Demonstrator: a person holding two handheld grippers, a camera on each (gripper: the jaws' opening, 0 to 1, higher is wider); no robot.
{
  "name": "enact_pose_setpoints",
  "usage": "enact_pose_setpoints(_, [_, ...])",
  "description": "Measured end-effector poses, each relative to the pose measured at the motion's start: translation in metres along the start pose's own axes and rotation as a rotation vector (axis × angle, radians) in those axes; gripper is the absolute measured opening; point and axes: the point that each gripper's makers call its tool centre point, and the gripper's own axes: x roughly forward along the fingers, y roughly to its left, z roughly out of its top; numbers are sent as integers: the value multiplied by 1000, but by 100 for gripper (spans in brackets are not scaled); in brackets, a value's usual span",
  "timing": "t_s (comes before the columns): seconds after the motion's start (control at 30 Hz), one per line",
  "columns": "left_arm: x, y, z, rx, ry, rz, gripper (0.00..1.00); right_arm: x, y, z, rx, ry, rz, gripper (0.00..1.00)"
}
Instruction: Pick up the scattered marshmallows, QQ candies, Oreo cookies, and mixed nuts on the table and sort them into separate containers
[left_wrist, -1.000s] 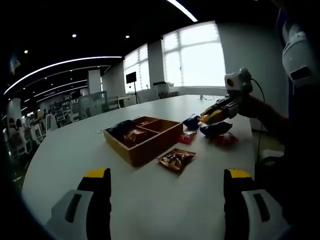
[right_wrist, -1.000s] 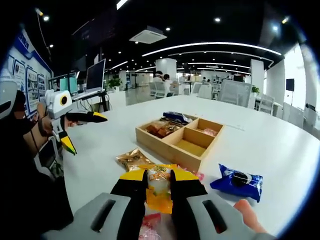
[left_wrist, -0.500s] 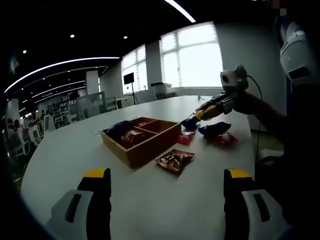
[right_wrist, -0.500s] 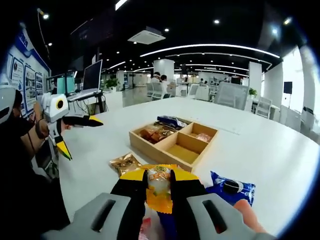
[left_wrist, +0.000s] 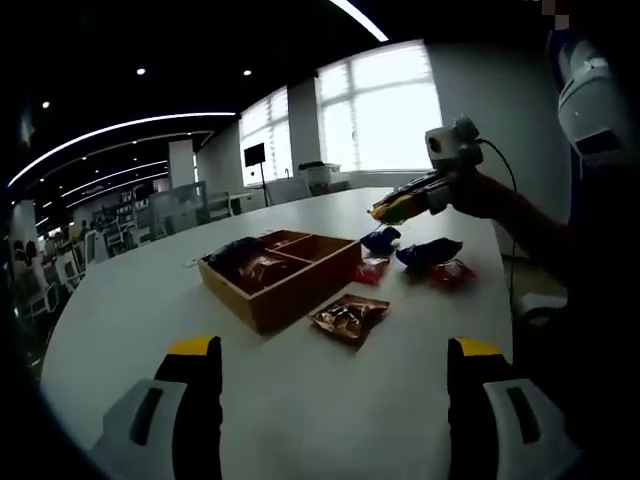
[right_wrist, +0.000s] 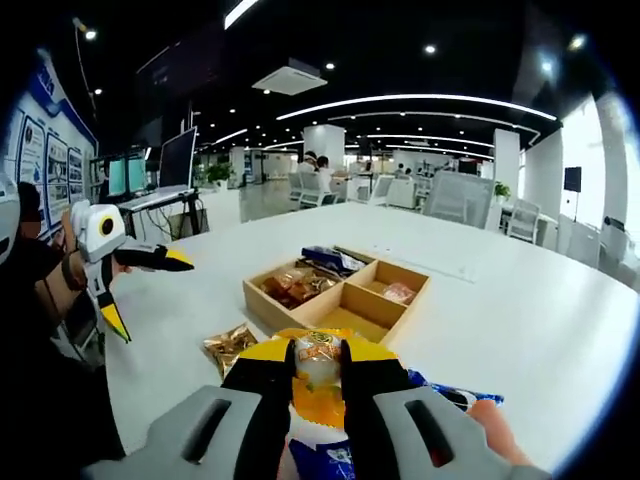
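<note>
In the right gripper view, the right claw (right_wrist: 318, 385) sits at the bottom centre of the frame, clamped on a yellow-orange snack packet (right_wrist: 318, 392) held upright between its jaws. Beyond it, in the middle of the frame, a wooden divided tray (right_wrist: 336, 297) stands on the white table (right_wrist: 520, 310), with packets lying in several of its compartments. A brown packet (right_wrist: 228, 345) lies on the table left of the claw, and a blue packet (right_wrist: 452, 393) shows just right of it. At the left edge the left claw (right_wrist: 140, 285) hangs over the table with its yellow tips spread apart.

In the left gripper view, its jaws rise wide apart at the bottom corners; the tray (left_wrist: 282, 276) sits at centre, with a red packet (left_wrist: 450, 272) to the right
</note>
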Motion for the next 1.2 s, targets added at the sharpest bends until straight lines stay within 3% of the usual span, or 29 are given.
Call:
enact_pose_setpoints(0.4, [-1, -3, 1, 9, 2, 3, 97, 23, -5, 25, -48, -23, 13, 15])
enact_pose_setpoints(0.77, [-4, -5, 2, 7, -2, -1, 97, 39, -14, 42, -24, -56, 31, 15])
enact_pose_setpoints(1.2, [-4, -6, 7, 14, -10, 0, 97, 67, -45, 42, 31, -28, -10, 15])
